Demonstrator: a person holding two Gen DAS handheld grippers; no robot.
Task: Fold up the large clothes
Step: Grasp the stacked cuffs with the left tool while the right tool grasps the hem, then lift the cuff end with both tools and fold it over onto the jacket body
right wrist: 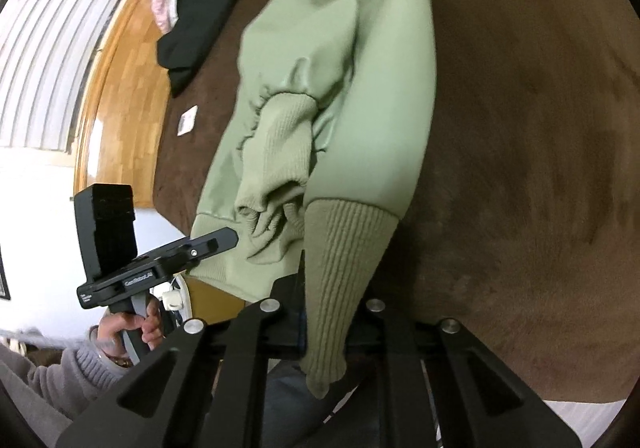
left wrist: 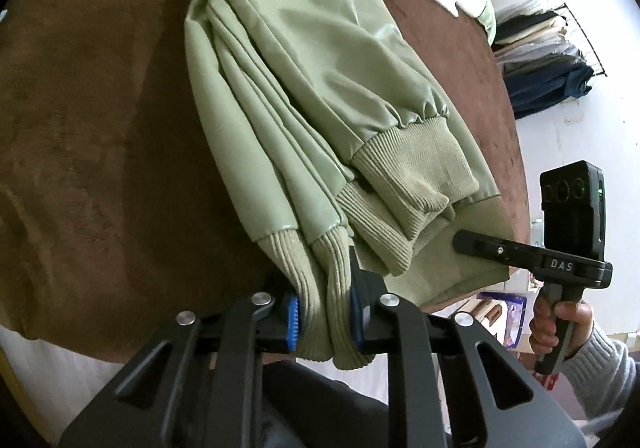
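— Jacket [left wrist: 304, 60] first: where does it lie?
— Pale green, leather-like, spread along a brown worktop [left wrist: 88, 136], its ribbed hem at the near edge. Both sleeves are folded in over the body, and one ribbed cuff [left wrist: 416, 164] rests on top near the hem.
— What is the left gripper [left wrist: 323, 318] doing?
— Its jaws are clamped on a bunched corner of the ribbed hem; the knit is squeezed between the blue pads [left wrist: 293, 322] and hangs out below them.
— And the right gripper [right wrist: 324, 328]?
— Its jaws are closed on the other corner of the hem [right wrist: 344, 248]. In the right wrist view the ribbing is drawn into a taut strip running down into the jaws, with its end poking out beneath.
— Can each tool be seen from the other side?
— Yes. The left wrist view shows the right tool at the hem, held by a hand [left wrist: 560, 324] in a grey knit sleeve [left wrist: 600, 360]. The right wrist view shows the left tool, held by the other hand [right wrist: 132, 328].
— Anything else on the worktop?
— A black garment [right wrist: 204, 16] beyond the jacket, and a small white tag [right wrist: 188, 120] lying beside it. Folded clothes are stacked on a rack [left wrist: 540, 60] well apart from the worktop.
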